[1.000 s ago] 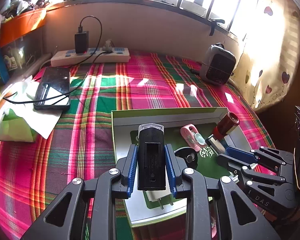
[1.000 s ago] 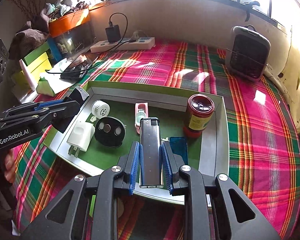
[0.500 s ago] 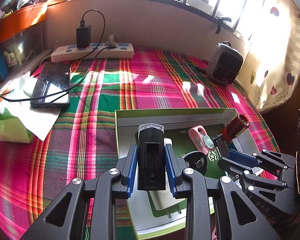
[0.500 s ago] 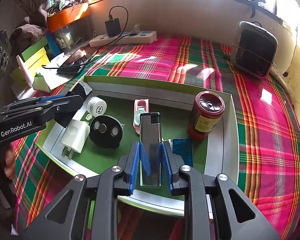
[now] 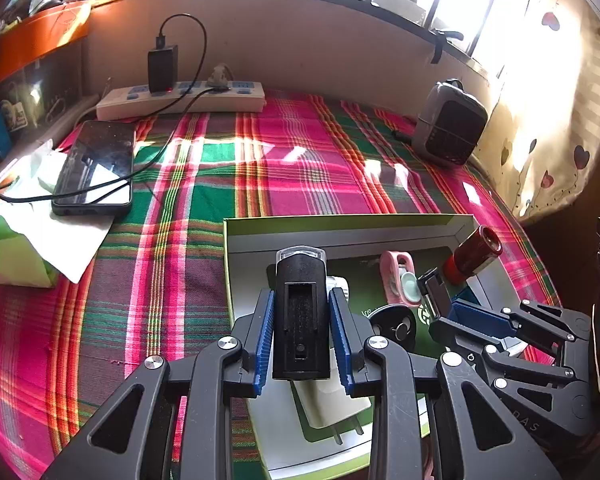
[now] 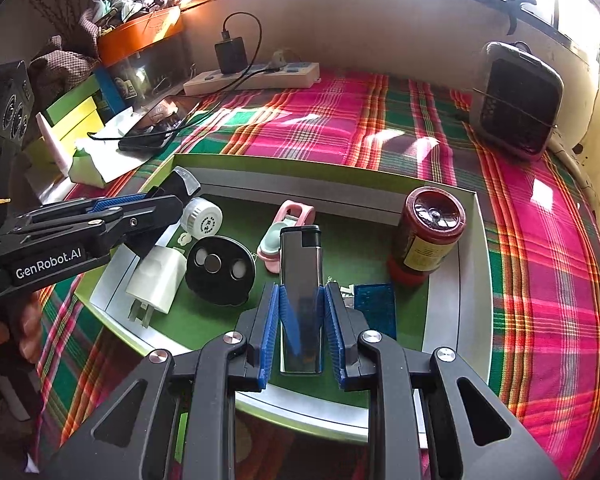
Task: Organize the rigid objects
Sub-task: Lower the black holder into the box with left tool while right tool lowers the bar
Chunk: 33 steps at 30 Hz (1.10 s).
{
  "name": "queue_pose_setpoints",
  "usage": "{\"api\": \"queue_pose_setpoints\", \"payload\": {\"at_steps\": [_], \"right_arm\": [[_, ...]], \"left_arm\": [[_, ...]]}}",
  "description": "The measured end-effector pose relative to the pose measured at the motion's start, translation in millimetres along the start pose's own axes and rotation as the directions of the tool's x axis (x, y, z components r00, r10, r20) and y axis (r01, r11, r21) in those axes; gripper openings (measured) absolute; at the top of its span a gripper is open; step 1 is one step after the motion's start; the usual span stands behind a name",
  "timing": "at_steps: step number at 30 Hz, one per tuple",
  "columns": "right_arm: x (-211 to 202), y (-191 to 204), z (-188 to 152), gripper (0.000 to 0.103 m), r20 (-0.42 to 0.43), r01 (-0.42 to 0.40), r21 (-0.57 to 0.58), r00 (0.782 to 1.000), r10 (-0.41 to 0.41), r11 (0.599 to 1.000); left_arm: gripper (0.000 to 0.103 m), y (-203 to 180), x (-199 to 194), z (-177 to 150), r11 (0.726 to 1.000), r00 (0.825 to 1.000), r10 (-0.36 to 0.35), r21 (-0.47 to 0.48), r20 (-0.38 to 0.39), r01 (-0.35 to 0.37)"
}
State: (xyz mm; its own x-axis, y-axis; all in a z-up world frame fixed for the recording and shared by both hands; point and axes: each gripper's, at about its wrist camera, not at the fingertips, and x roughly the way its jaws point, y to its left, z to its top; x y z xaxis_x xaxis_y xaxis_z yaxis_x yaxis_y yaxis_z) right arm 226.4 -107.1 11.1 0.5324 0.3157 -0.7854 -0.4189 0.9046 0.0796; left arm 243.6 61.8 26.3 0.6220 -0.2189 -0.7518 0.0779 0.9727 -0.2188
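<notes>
My left gripper (image 5: 301, 312) is shut on a black rectangular device with a clear tip (image 5: 300, 312), held above the left end of the green tray (image 5: 340, 222). It also shows in the right wrist view (image 6: 156, 204). My right gripper (image 6: 301, 312) is shut on a dark lighter (image 6: 301, 300), held over the front of the tray (image 6: 476, 280). In the tray lie a white plug adapter (image 6: 158, 284), a black round disc (image 6: 221, 272), a white cap (image 6: 202, 218), a pink clip (image 6: 286, 232), a blue pad (image 6: 375, 308) and a red-lidded jar (image 6: 430, 236).
The tray sits on a plaid cloth (image 5: 292, 168). A phone (image 5: 96, 168) on tissue lies at the left, with a power strip (image 5: 180, 98) and charger by the wall. A small grey heater (image 6: 516, 100) stands at the back right. Boxes (image 6: 76, 108) crowd the left edge.
Both grippers have risen and drawn back a little, each still holding its object. The lighter now stands higher above the tray floor.
</notes>
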Motion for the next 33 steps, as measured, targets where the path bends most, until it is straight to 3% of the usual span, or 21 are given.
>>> {"api": "queue_pose_setpoints", "payload": {"at_steps": [33], "right_arm": [[3.5,-2.9,-2.2,0.024,0.005,-0.023,0.031,1.000,0.023,0.999]], "left_arm": [[0.032,-3.8,1.8,-1.3,1.000,1.000,0.008,0.014,0.003,-0.008]]}}
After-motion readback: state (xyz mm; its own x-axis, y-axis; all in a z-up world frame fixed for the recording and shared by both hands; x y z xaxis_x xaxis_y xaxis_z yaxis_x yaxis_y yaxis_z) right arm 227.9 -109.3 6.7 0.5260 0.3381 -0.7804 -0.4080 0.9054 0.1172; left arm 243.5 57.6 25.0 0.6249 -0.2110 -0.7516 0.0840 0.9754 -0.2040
